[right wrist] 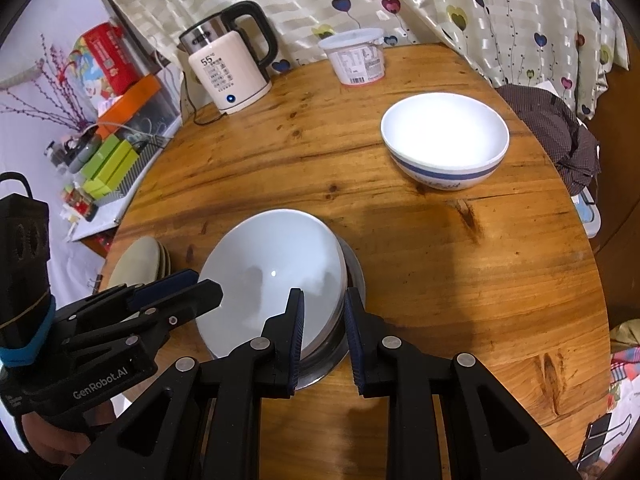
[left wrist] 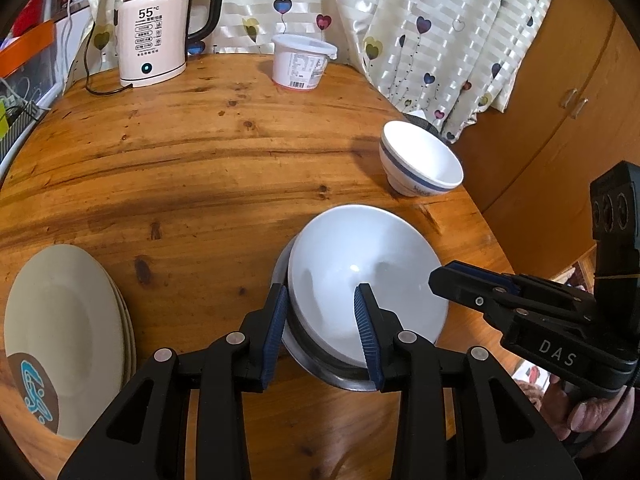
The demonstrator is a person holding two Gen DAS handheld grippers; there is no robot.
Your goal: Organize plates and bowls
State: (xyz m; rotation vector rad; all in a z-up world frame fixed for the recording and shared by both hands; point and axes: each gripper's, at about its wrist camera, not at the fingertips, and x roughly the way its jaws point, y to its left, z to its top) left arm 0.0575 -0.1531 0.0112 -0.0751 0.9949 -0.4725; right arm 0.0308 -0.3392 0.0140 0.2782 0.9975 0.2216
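Observation:
A plain white bowl (left wrist: 360, 276) (right wrist: 272, 272) sits nested in a steel bowl (left wrist: 320, 368) (right wrist: 352, 280) near the table's front. My left gripper (left wrist: 322, 328) is open, its fingers straddling the near-left rim of the stacked bowls; it also shows in the right wrist view (right wrist: 200, 284). My right gripper (right wrist: 323, 332) is open astride the right rim, and shows in the left wrist view (left wrist: 440, 280). A white bowl with a blue band (left wrist: 420, 164) (right wrist: 444, 140) stands alone further back. A stack of cream plates (left wrist: 64, 332) (right wrist: 140, 264) lies at the left.
On the round wooden table (left wrist: 200, 152) (right wrist: 460, 280), a kettle (left wrist: 156, 28) (right wrist: 232, 68) and a white lidded tub (left wrist: 300, 62) (right wrist: 356, 58) stand at the back by the curtain. A wooden cabinet (left wrist: 560, 100) is to the right. Boxes and clutter (right wrist: 112, 152) sit left.

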